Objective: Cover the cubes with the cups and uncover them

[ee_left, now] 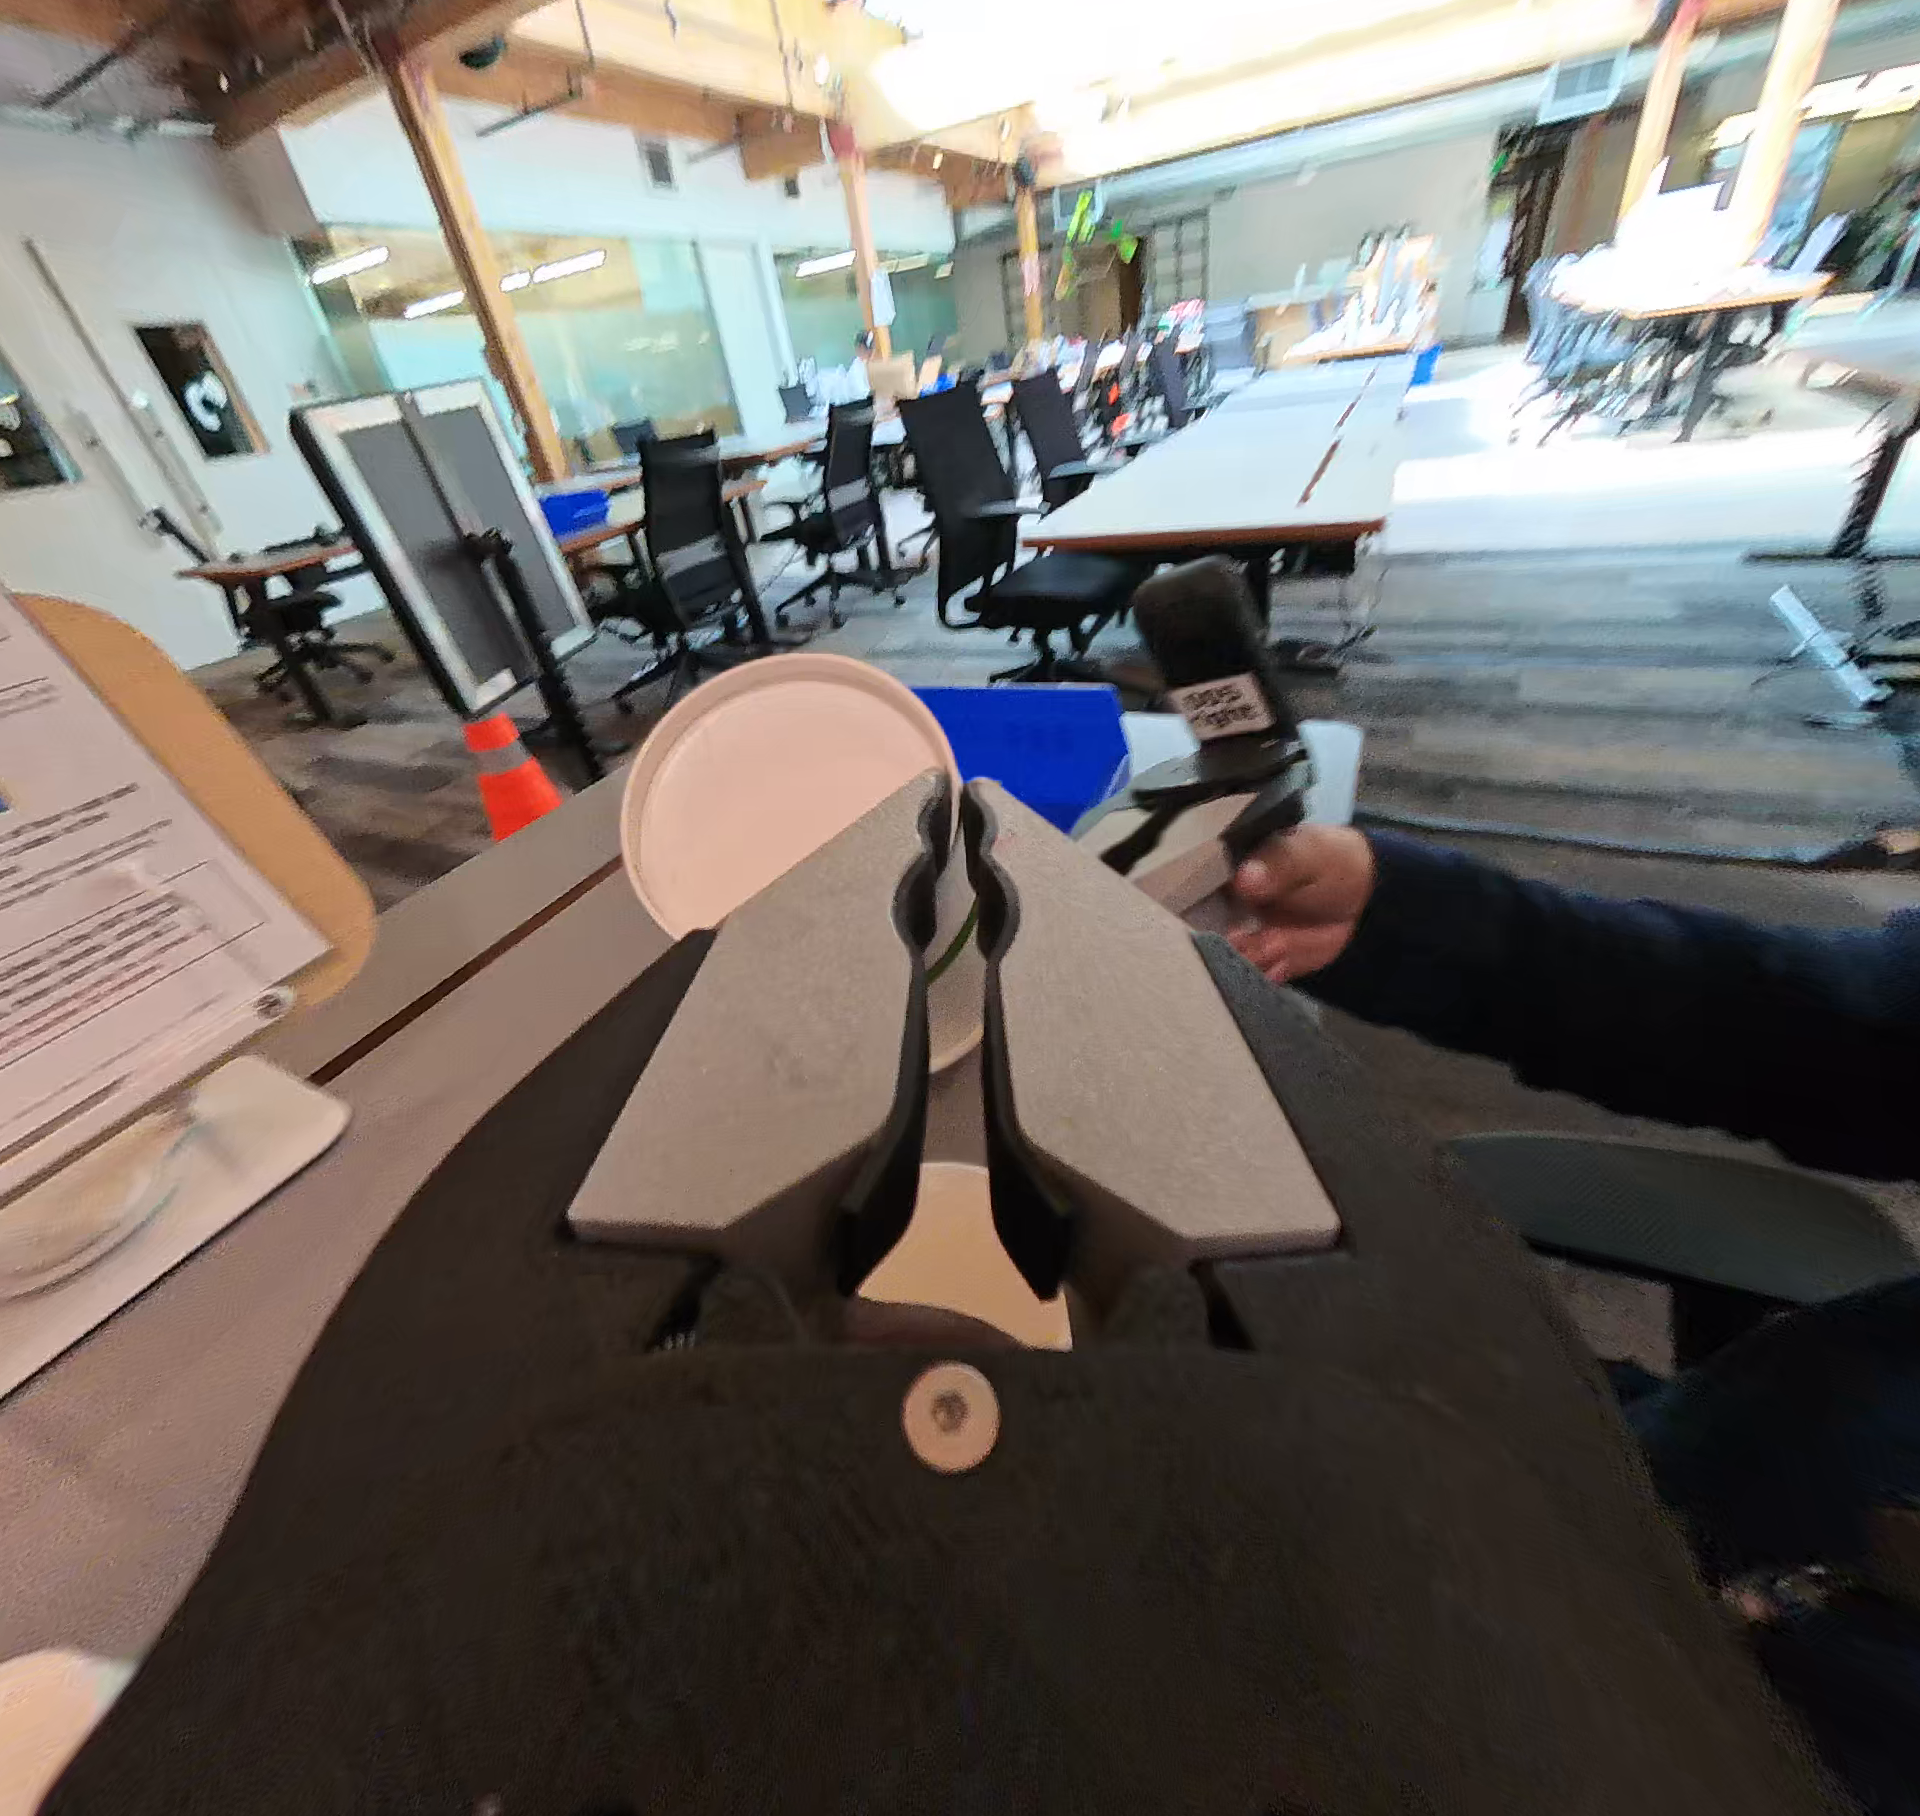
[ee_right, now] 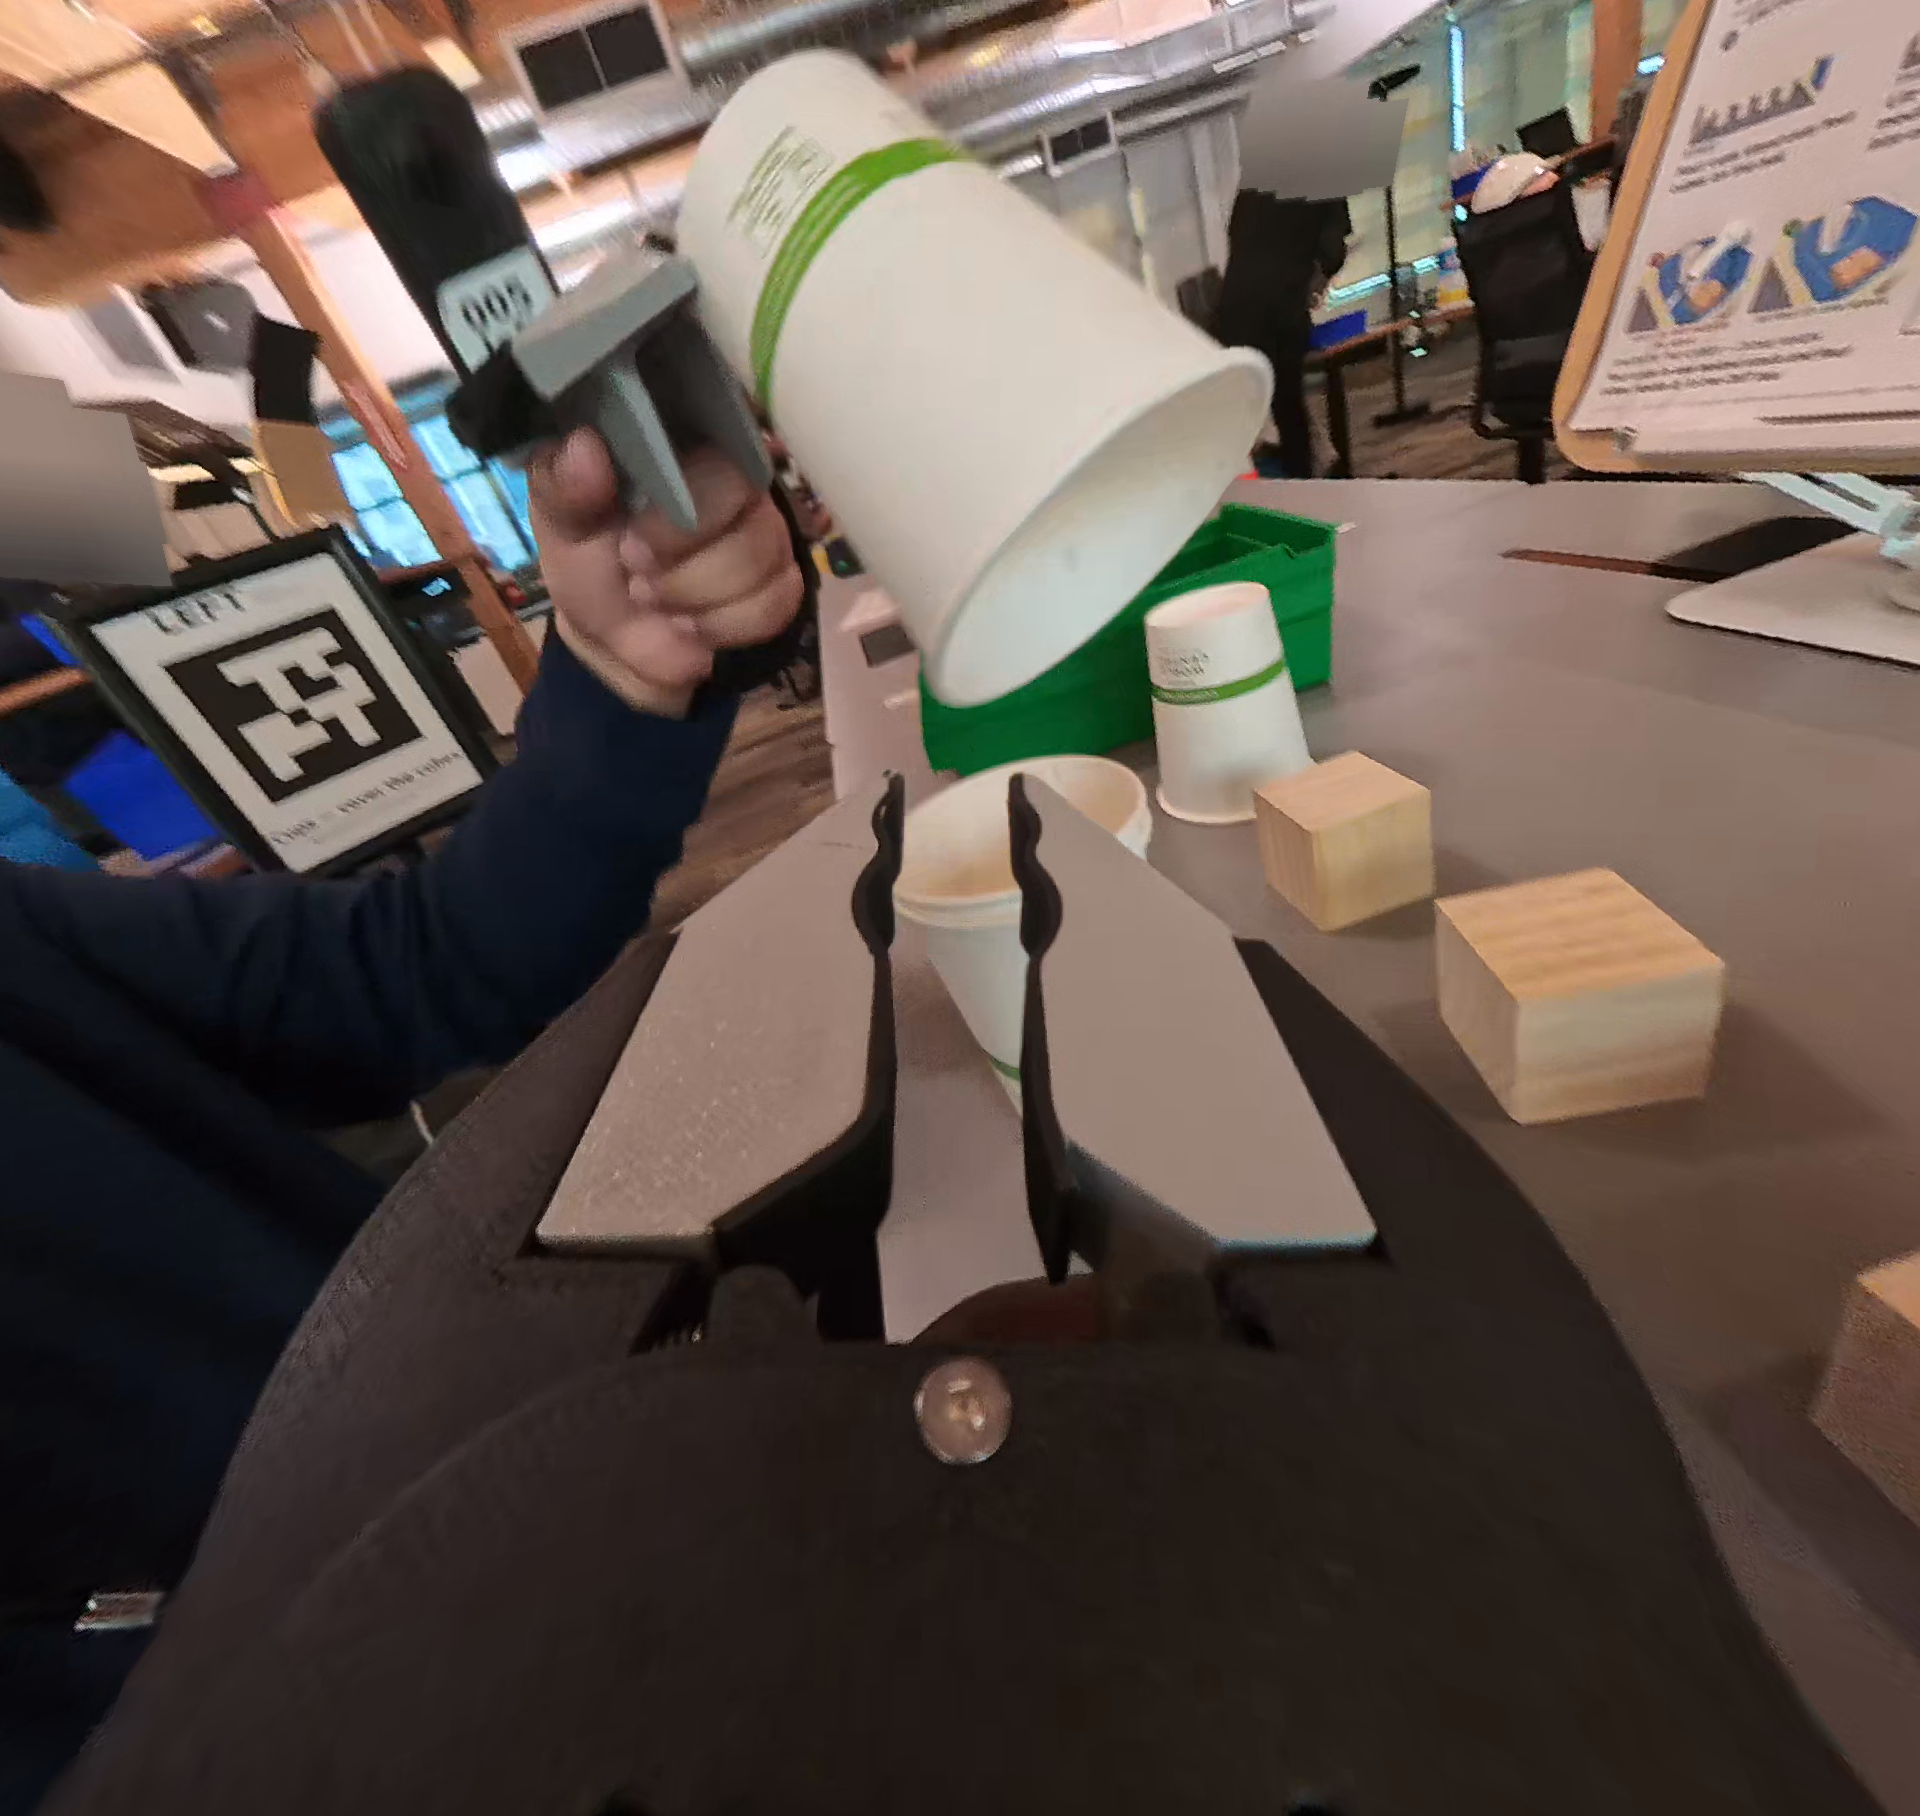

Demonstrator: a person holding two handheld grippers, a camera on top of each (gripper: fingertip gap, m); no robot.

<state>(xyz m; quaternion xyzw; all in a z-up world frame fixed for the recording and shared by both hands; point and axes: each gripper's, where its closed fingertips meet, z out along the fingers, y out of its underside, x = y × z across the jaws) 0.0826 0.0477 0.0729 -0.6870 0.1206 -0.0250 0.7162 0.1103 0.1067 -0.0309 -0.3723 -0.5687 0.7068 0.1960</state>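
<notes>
My left gripper (ee_left: 961, 790) is shut on the side wall of a white paper cup with a green band (ee_left: 779, 800). The right wrist view shows that cup (ee_right: 966, 384) held tilted in the air, mouth down and to the right. My right gripper (ee_right: 951, 790) is open. Its fingers straddle the near wall of a second white cup (ee_right: 1029, 831), which stands mouth up on the grey table (ee_right: 1558, 706), and do not press on it. A third cup (ee_right: 1221, 701) stands upside down behind it. Two wooden cubes (ee_right: 1342, 836) (ee_right: 1574, 992) sit uncovered on the right. Another cube (ee_right: 1870, 1392) is at the right edge.
A green bin (ee_right: 1278, 603) stands behind the cups. A sign on a stand (ee_right: 1766, 156) rises at the table's far right. A blue bin (ee_left: 1023, 743) and an orange cone (ee_left: 509, 769) lie beyond the table's edge. A person's sleeve (ee_right: 364, 935) crosses on the left.
</notes>
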